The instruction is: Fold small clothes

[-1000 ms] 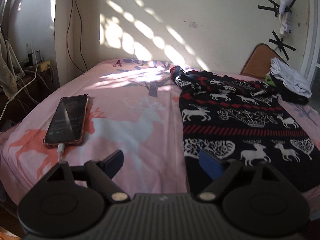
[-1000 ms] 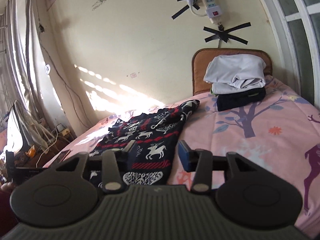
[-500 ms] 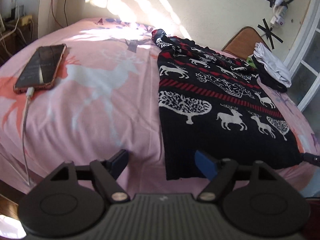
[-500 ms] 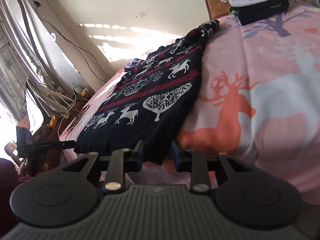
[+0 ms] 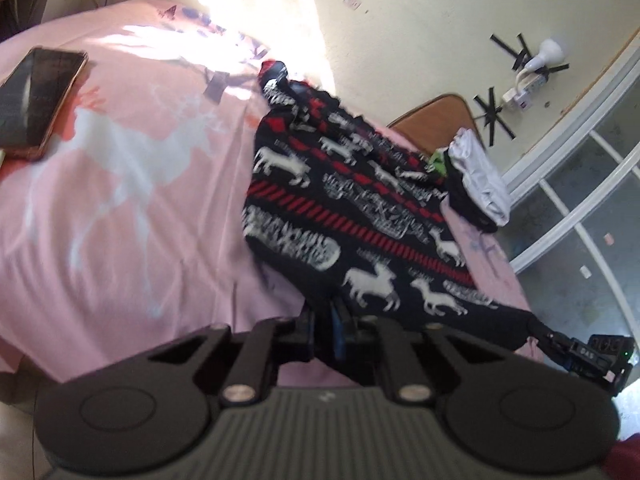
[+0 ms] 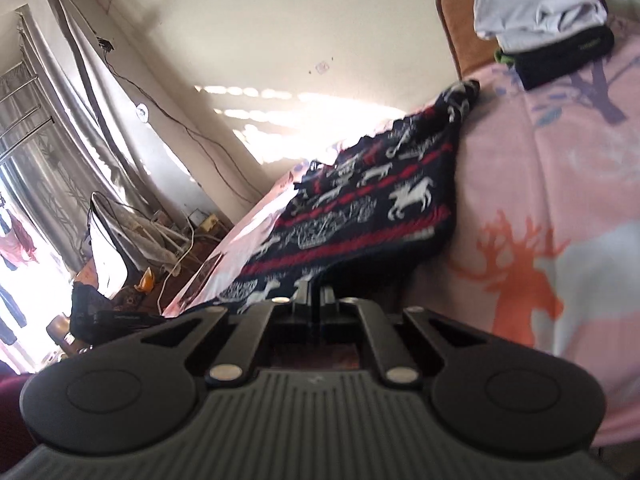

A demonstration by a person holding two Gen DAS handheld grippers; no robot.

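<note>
Sunlight falls across a pink bedsheet (image 5: 120,208) printed with deer, where a dark sweater (image 5: 360,216) patterned with white reindeer and red stripes is stretched between two hand-held tools. The left gripper (image 5: 332,332) has its fingers pressed together on the sweater's near hem at one corner, and the fabric rises off the sheet toward that pinch. The right gripper (image 6: 316,304), seen from its own camera, is likewise closed tight on the hem at the opposite near corner, with the knit (image 6: 360,208) bunched just above its fingers. In the left view the right tool (image 5: 584,352) shows at the far right, holding the hem taut past the mattress edge. The sweater's far end, with its collar, lies on the bed near the sunlit wall.

A phone (image 5: 36,96) in a reddish case lies flat on the sheet well to the left of the sweater, near the bed's left edge, with a broad stretch of bare pink sheet between them. A stack of folded clothes (image 5: 476,180), white on top of black, sits at the far right corner of the bed against a brown headboard (image 6: 452,32), close to the sweater's far side. Beyond that corner stands a white-framed window (image 5: 576,208). On the right side of the sweater, the sheet (image 6: 560,184) runs open toward the stack (image 6: 544,28).
</note>
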